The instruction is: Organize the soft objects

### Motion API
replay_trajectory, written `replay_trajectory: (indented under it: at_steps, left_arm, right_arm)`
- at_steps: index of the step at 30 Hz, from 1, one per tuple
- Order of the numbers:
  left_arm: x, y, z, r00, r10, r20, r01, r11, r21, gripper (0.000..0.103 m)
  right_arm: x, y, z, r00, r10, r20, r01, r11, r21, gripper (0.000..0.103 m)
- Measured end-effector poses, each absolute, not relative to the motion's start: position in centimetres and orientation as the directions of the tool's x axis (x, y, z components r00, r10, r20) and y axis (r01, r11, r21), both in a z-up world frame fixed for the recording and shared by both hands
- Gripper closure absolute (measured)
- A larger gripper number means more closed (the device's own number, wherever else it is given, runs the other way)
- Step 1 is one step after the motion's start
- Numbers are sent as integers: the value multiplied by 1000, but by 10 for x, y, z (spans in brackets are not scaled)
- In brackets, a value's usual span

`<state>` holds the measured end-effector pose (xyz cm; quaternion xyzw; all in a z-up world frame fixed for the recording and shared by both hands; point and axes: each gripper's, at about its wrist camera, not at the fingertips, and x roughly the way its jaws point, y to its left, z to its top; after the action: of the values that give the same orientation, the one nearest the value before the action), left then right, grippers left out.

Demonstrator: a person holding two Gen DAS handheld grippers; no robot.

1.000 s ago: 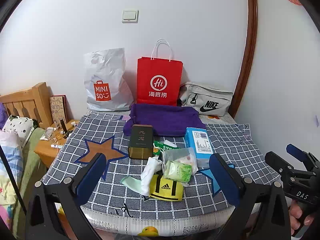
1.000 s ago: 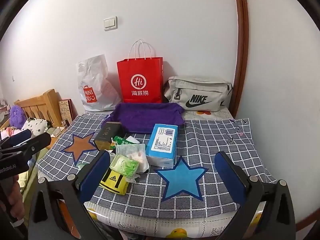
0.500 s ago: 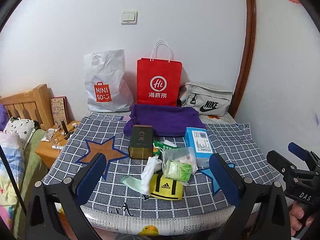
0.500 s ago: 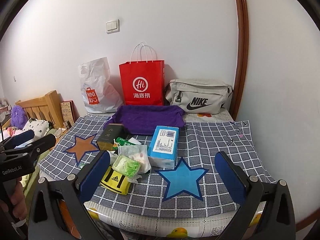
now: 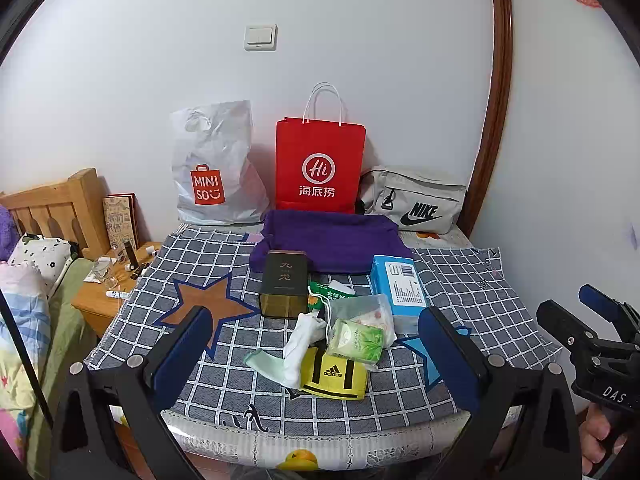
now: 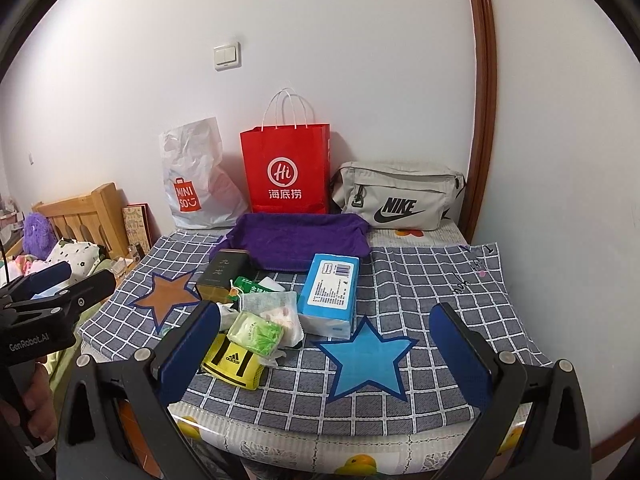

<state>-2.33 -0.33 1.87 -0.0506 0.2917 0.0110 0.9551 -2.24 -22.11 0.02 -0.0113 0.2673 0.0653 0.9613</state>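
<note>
Hovering wide apart and empty, both tongs — left [image 5: 316, 354], right [image 6: 324, 346] — precede any pick; next, probably the yellow pouch [image 5: 335, 374].

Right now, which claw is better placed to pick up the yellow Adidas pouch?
Probably the left claw: the yellow Adidas fabric pouch lies between its open fingers, straight ahead. For the right claw the pouch sits beside its left finger, off centre.

Left tool [image 5: 316, 354] and right tool [image 6: 326, 354] gape wide
</note>
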Motion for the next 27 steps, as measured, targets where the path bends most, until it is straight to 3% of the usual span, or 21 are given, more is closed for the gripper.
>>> replay_trajectory:
  at_steps: [27]
  left_arm:
    - [-25,-5,19,834,-3,-552,-49,996,-78,0]
  right_arm:
    - [-30,-217,4,858,128,-497,-145,989,5,0]
